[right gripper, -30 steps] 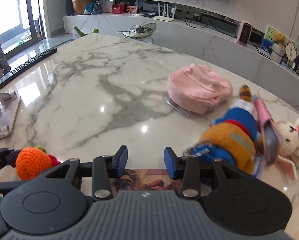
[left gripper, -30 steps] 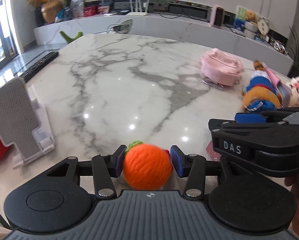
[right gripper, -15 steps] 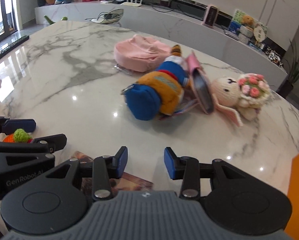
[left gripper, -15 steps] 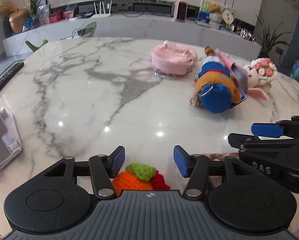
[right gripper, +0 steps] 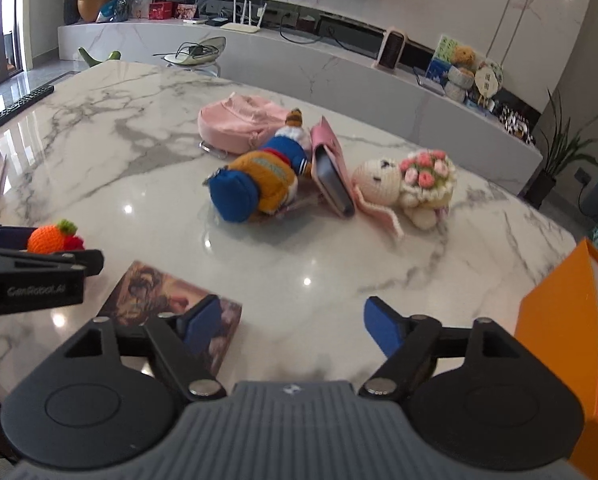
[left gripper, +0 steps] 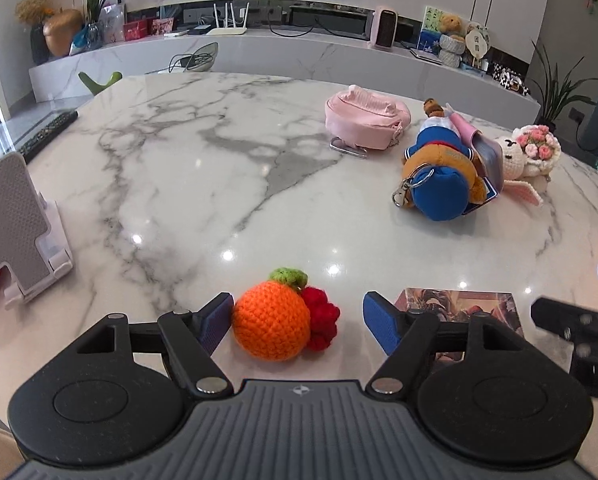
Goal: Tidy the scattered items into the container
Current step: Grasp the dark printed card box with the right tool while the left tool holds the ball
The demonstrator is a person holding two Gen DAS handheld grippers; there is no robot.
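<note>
The crocheted orange (left gripper: 273, 326), with its green leaf and a red knitted bit at its right, lies on the marble table (left gripper: 203, 184) between the blue pads of the left tongs (left gripper: 299, 320). Those tongs are opening: the left pad sits just beside or touching the orange, I cannot tell which, and the right pad stands clear of it, so nothing is gripped. In the left wrist view the orange is at about 6 o'clock, low in the middle.

A picture card (left gripper: 459, 308) lies flat on the table at 4 o'clock in that view, just behind the right pad of the left tongs. In the right wrist view the same card (right gripper: 167, 300) lies at 7 o'clock, partly under the left pad of the right tongs (right gripper: 295, 324). The right tongs are opening too, spread wide over bare marble with nothing between the pads.

The orange box (right gripper: 567, 344) stands at the right edge of the right wrist view, at 4 o'clock, its white inside wall showing.

Farther out, towards 12 o'clock in the right wrist view, lie a stuffed toy in blue and orange (right gripper: 259, 184), a pink case (right gripper: 333, 170) leaning against it, a crocheted rabbit with a flower bouquet (right gripper: 407, 188) at its right, and a pink pouch (right gripper: 239, 124) behind them. A grey phone stand (left gripper: 15, 224) sits at 9 o'clock in the left wrist view.
</note>
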